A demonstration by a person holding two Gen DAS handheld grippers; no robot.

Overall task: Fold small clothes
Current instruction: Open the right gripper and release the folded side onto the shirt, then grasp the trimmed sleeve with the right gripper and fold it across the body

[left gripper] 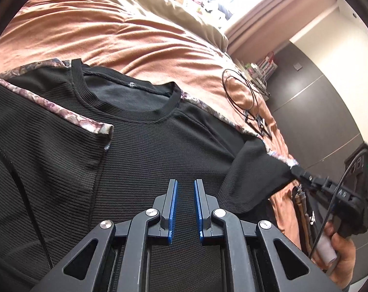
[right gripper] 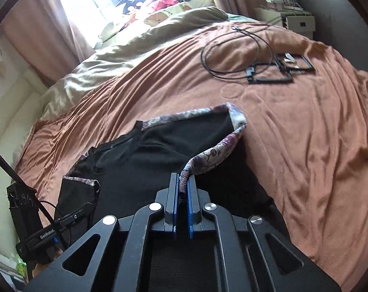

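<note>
Bedspread [left gripper: 140, 36], orange and rumpled, carries a black shirt [left gripper: 145, 150] spread near its front edge. Right gripper [right gripper: 183, 185] is clamped on the patterned sleeve trim [right gripper: 215, 152]. Left gripper [left gripper: 185, 209] hovers over the chest, jaws a narrow gap apart, holding nothing. With only that thin trim pinched, the sleeve could slip free mid-fold, or drag the body askew.

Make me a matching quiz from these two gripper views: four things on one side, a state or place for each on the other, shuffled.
Things:
1. right hand-held gripper
2. left hand-held gripper
3. cable
4. shirt

States:
A. coiled on the bedspread
B. black, spread flat
C. shut on the patterned sleeve trim
D. holding nothing, above the shirt

Pairs: 1-C, 2-D, 3-A, 4-B
</note>
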